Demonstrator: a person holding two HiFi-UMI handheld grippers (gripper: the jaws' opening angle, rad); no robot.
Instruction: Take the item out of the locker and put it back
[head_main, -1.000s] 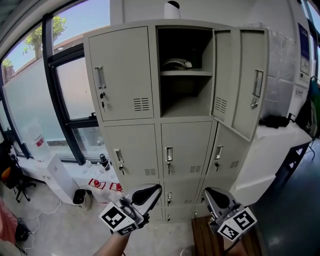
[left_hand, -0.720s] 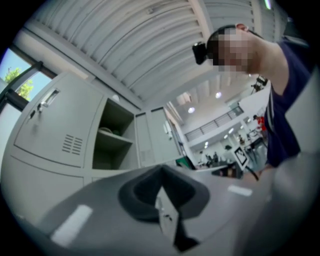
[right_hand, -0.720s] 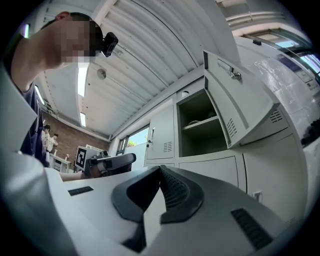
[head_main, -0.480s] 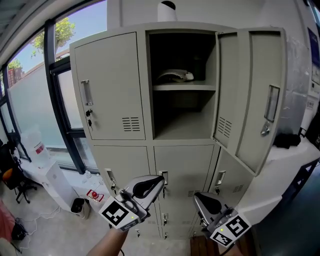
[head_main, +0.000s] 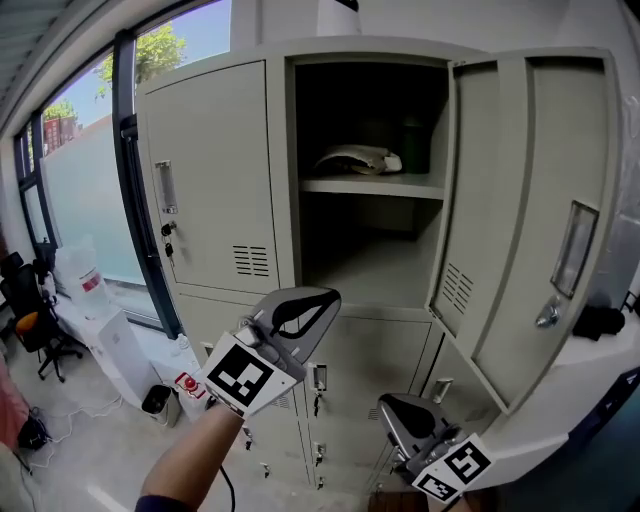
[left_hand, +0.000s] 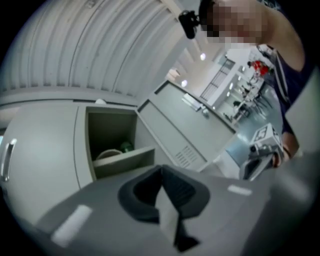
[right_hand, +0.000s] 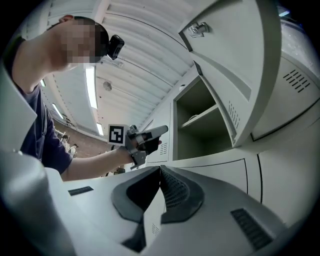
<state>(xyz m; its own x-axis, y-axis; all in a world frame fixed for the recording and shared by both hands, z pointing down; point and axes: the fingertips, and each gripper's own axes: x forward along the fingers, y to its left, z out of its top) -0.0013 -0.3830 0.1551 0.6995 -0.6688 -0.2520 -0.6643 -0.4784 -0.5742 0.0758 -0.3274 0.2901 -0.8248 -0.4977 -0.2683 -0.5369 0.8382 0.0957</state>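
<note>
Left gripper (head_main: 325, 298), right gripper (head_main: 391, 406) (jaws together, empty) before locker (head_main: 210, 180) with item (head_main: 358, 160), perhaps cloth

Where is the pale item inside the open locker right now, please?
In the head view, the pale item lies on the shelf in the open top compartment of the locker, left of a green object and the swung-out door.

Green thing (head_main: 413, 143) behind the white item (head_main: 355, 160) is indistinct.

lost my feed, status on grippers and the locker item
Left gripper shut, empty. Right gripper shut, empty. Item on upper shelf. Door open, nothing blocking.
</note>
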